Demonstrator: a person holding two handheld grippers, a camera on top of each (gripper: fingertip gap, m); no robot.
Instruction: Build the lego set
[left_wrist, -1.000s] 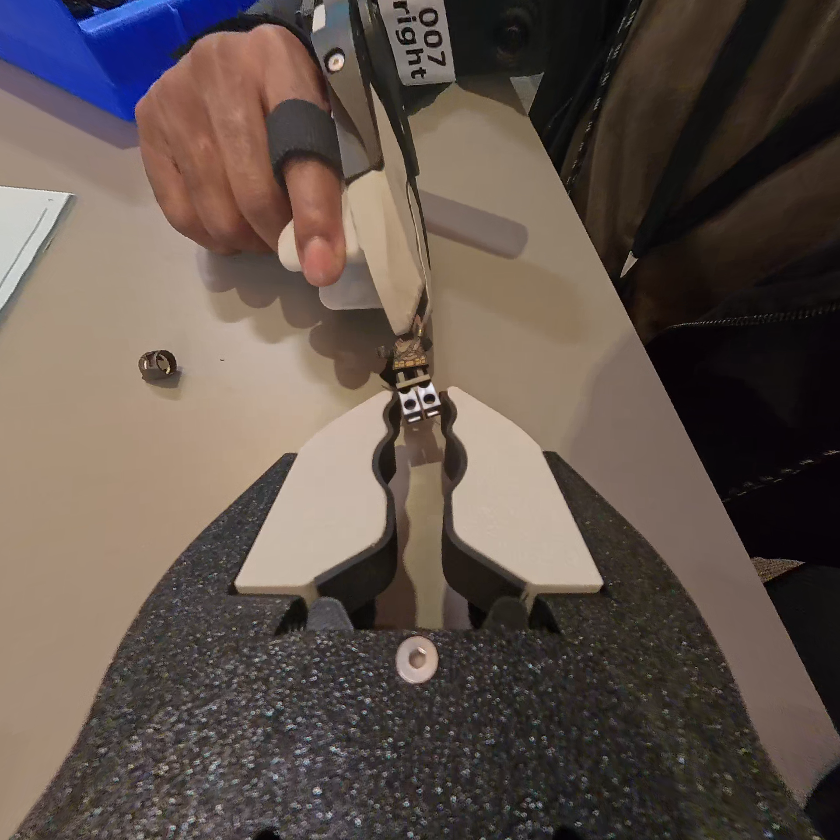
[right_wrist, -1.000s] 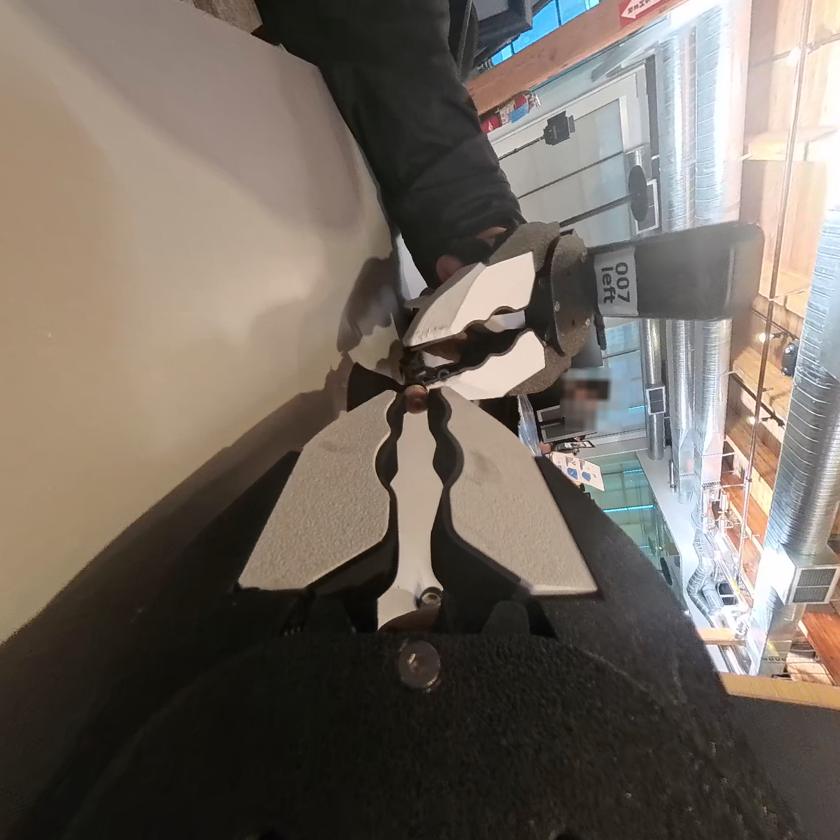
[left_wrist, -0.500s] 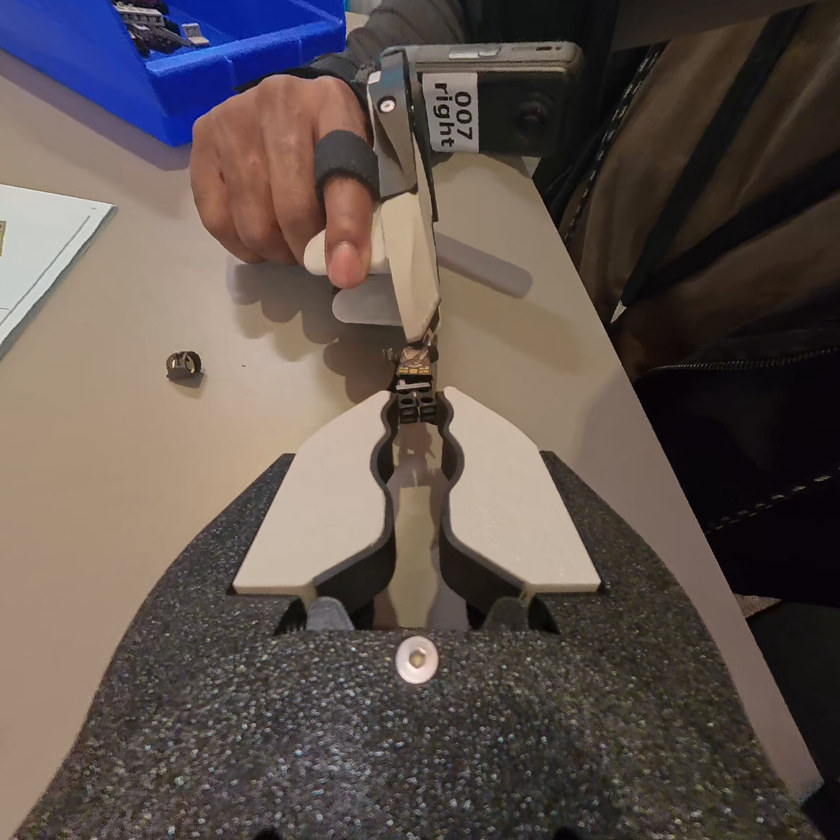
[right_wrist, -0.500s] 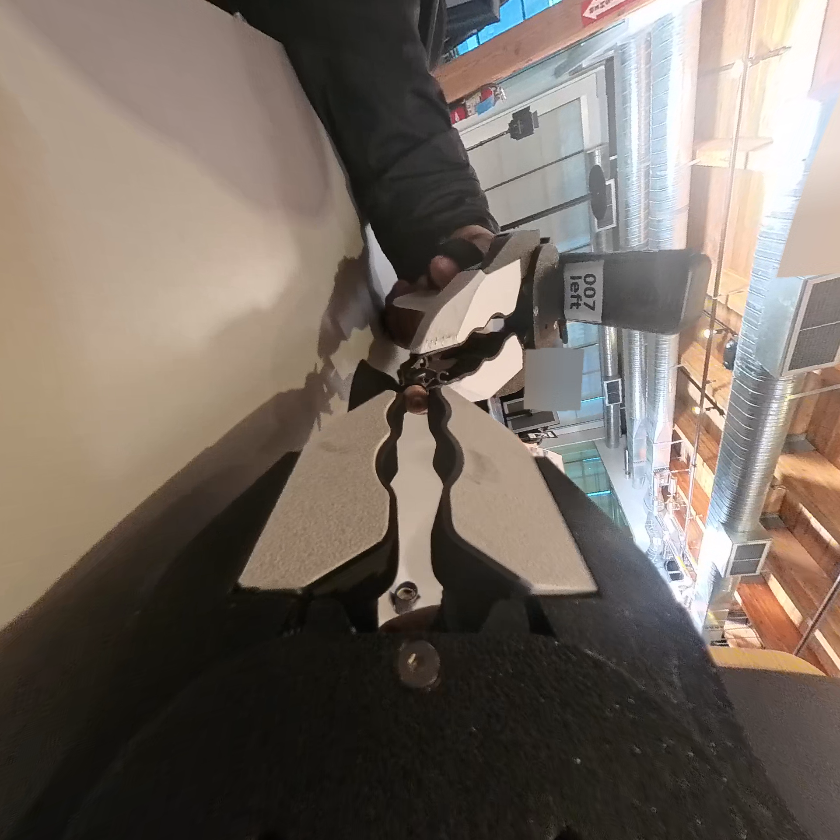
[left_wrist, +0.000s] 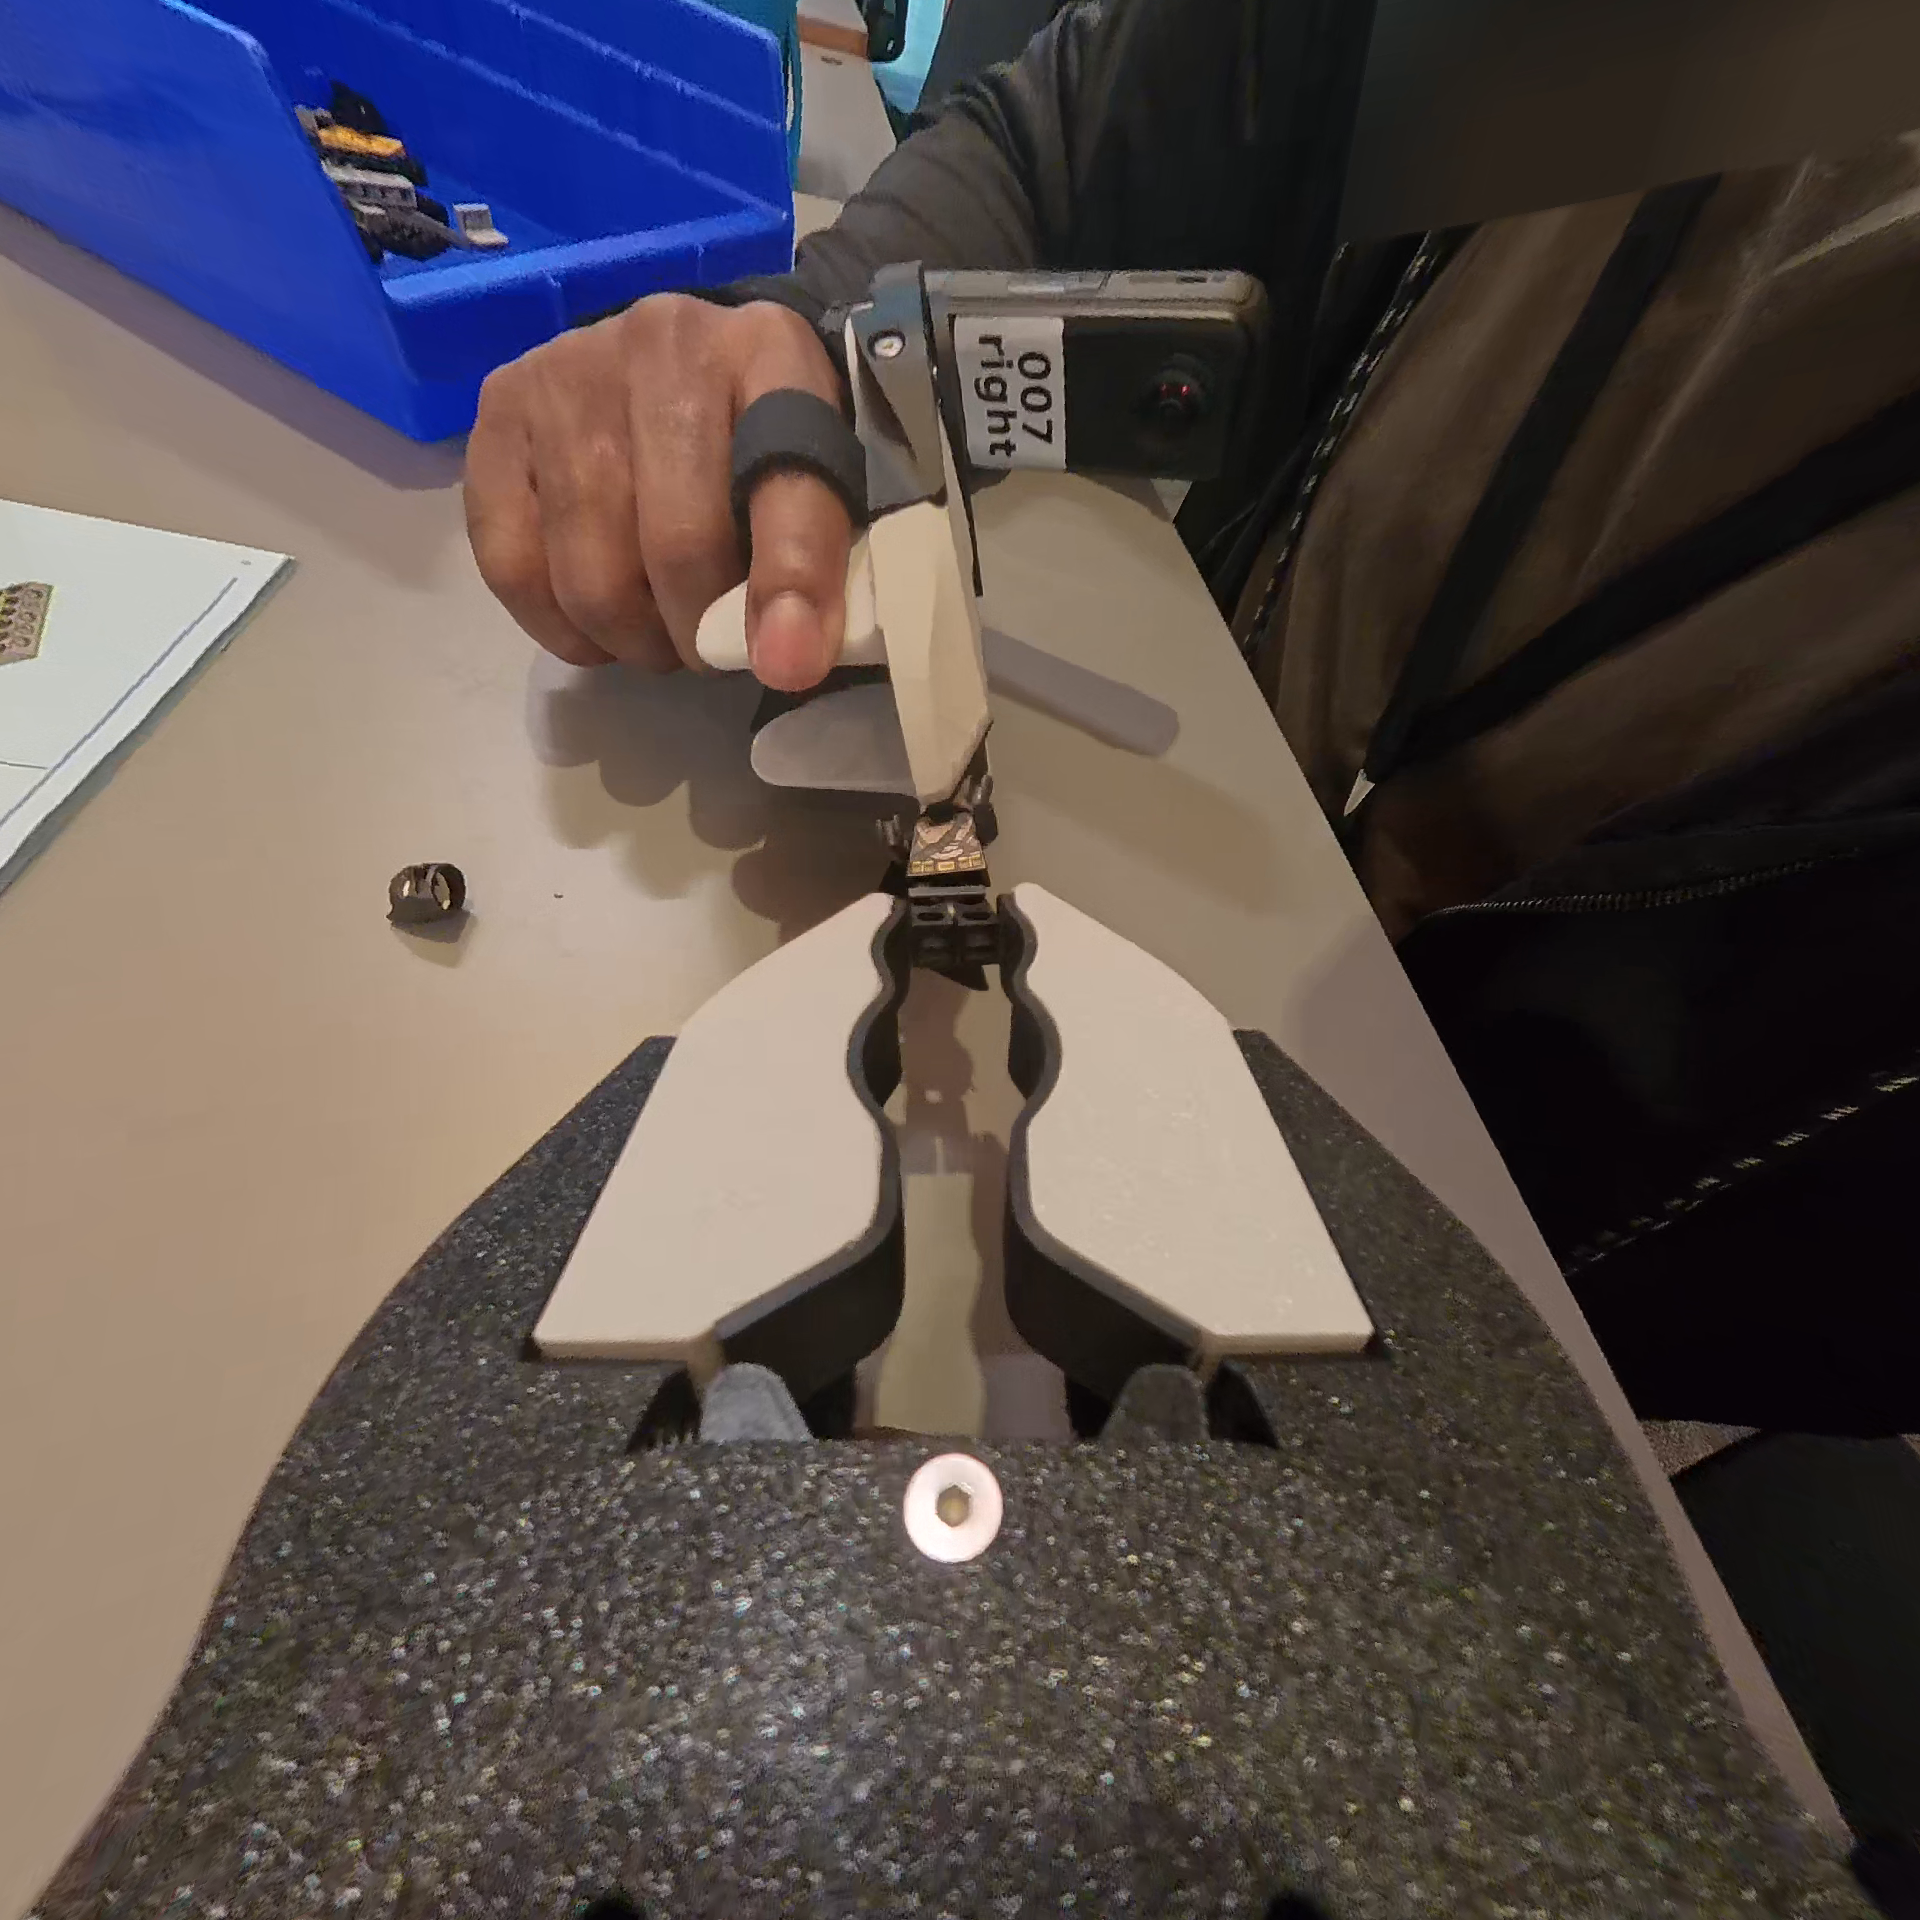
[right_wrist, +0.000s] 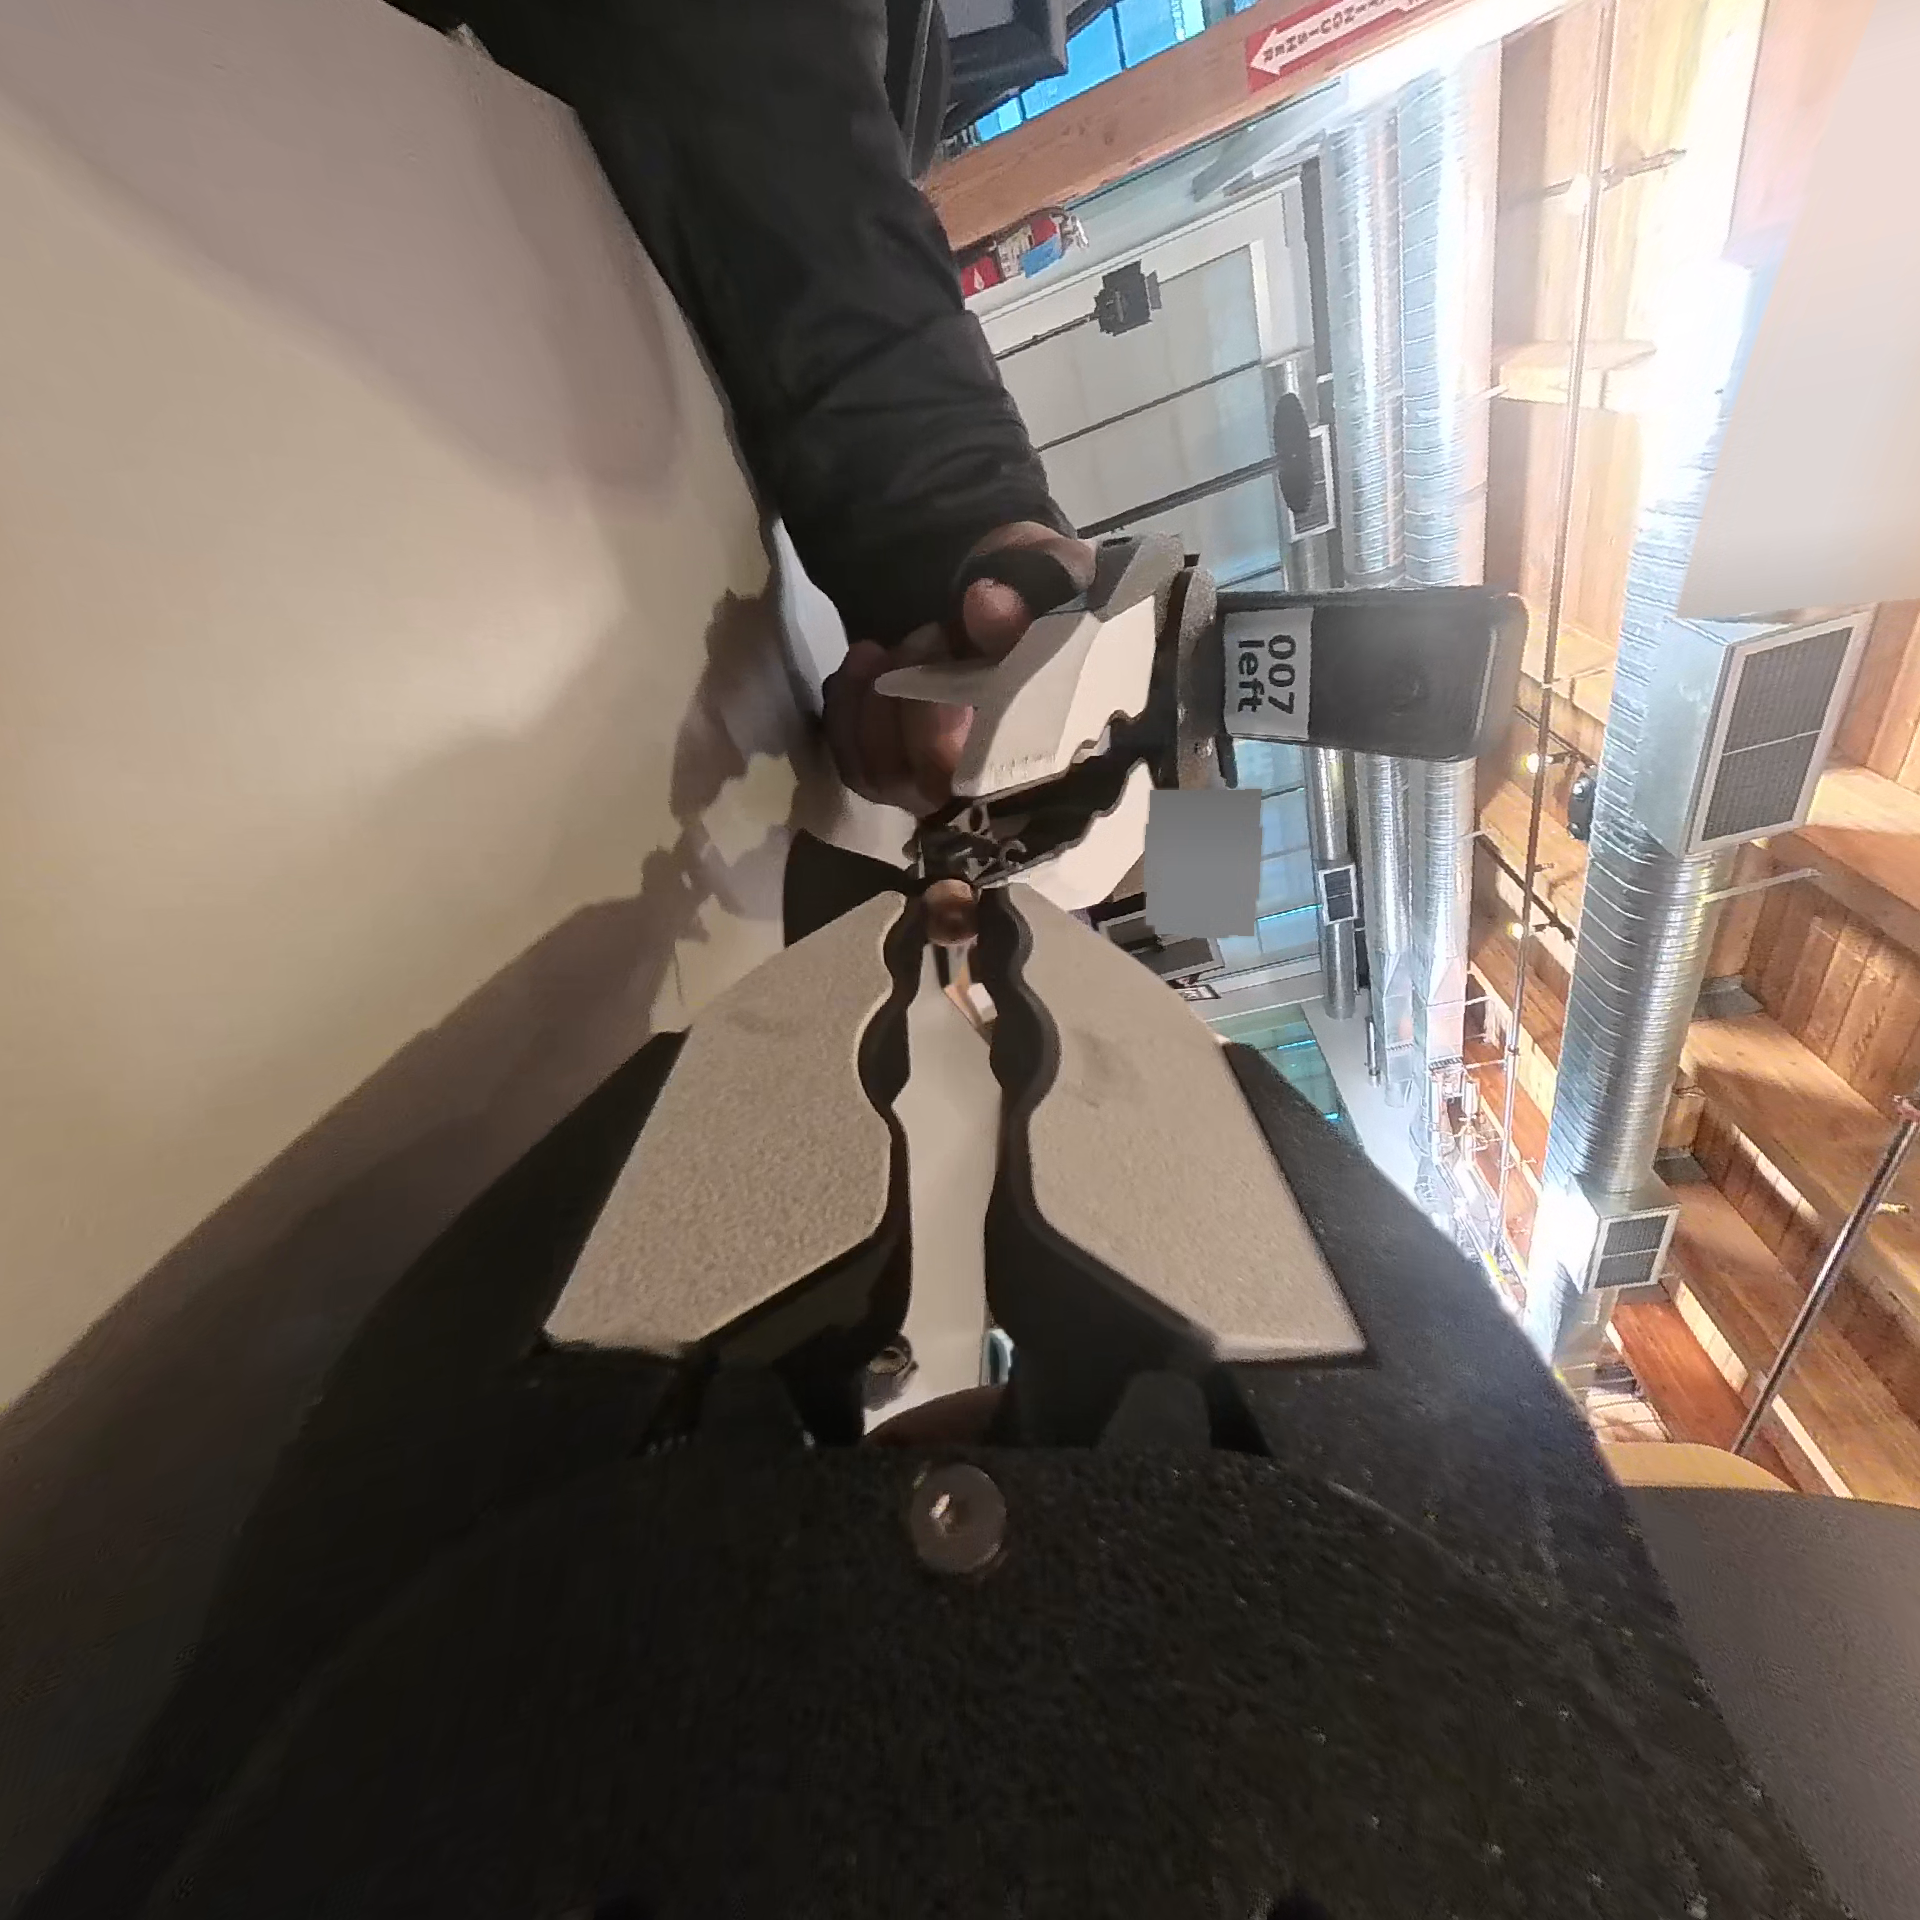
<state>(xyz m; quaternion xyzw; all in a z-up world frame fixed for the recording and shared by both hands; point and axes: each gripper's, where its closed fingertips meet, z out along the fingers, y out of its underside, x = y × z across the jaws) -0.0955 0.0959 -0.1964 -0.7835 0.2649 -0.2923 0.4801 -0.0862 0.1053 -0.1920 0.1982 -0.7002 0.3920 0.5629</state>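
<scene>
A pale counter (left_wrist: 260, 1091) carries a blue bin (left_wrist: 582, 270) of parts at its far edge and a printed sheet (left_wrist: 104, 665) at its left edge. Near the edge by the person, the left hand-held gripper (left_wrist: 948, 935) is clamped on the black legs of a small toy figure (left_wrist: 943, 847), and the right hand-held gripper (right_wrist: 951, 920) pinches its brown head (right_wrist: 951, 906). Held at both ends, the figure appears to stay clear of the counter. A small dark part (left_wrist: 426, 894) lies apart. Since a second ago both grips are unchanged, while more of the bin has come into view.
</scene>
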